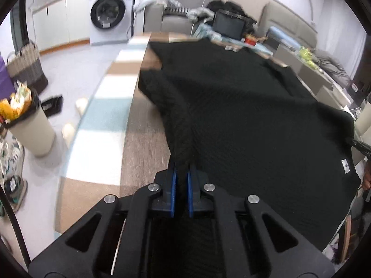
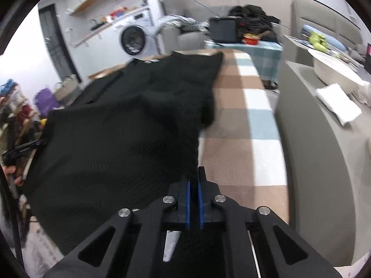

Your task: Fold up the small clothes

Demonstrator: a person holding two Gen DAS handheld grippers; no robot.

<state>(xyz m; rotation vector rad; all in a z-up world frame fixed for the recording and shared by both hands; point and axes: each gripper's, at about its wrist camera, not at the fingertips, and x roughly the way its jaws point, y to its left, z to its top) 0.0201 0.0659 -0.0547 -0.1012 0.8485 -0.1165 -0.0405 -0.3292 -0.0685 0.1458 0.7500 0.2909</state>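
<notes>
Left wrist view: left gripper point(image 1: 182, 169) clamped on black sweater point(image 1: 243, 106) edge.
Right wrist view: right gripper point(image 2: 193, 180) pinching sweater hem.
Surface: checked tablecloth point(image 2: 252, 125).

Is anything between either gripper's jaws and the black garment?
Nothing visible. The left gripper and right gripper each have their jaws shut directly on the black garment, which lies over the checkered tablecloth.

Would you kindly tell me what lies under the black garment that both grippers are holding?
The black garment lies over a table with a checked cloth of brown, white and pale blue squares, visible beside it. Whatever sits beneath the fabric's middle is covered and cannot be seen.
</notes>
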